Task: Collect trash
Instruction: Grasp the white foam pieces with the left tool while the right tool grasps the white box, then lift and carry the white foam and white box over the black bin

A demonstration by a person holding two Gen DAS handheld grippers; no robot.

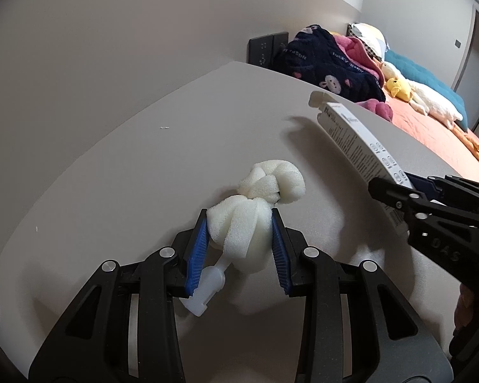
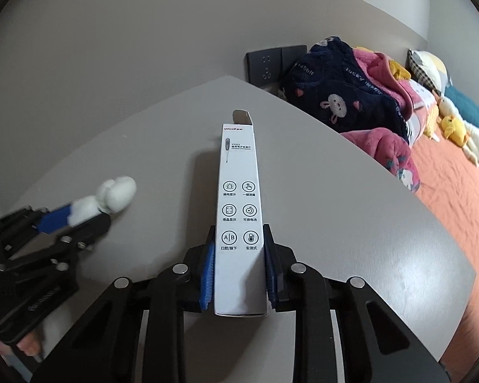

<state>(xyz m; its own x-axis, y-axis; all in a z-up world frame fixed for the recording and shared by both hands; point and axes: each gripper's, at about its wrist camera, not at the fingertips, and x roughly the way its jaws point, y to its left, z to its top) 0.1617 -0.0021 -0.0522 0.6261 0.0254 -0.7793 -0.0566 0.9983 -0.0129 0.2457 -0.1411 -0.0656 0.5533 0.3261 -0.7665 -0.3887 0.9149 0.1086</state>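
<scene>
Right now I am holding the right tongs (image 2: 238, 265) clamped across the near end of the thermometer box (image 2: 239, 198), whose long axis is running straight ahead from them over the table (image 2: 351, 210), open flap at the far end. Left of the box, my left tongs (image 1: 239, 252) are squeezing the knotted foam wad (image 1: 239, 223), so both pieces are sitting gripped above the table.

White foam wad (image 1: 239, 229), knotted and crumpled, lifted just above the grey table (image 1: 111, 159). Small translucent plastic piece (image 1: 207, 287) under it, close over the table. Long white thermometer box (image 2: 239, 217) with printed icons, far flap open, raised over the table, tilted.
</scene>
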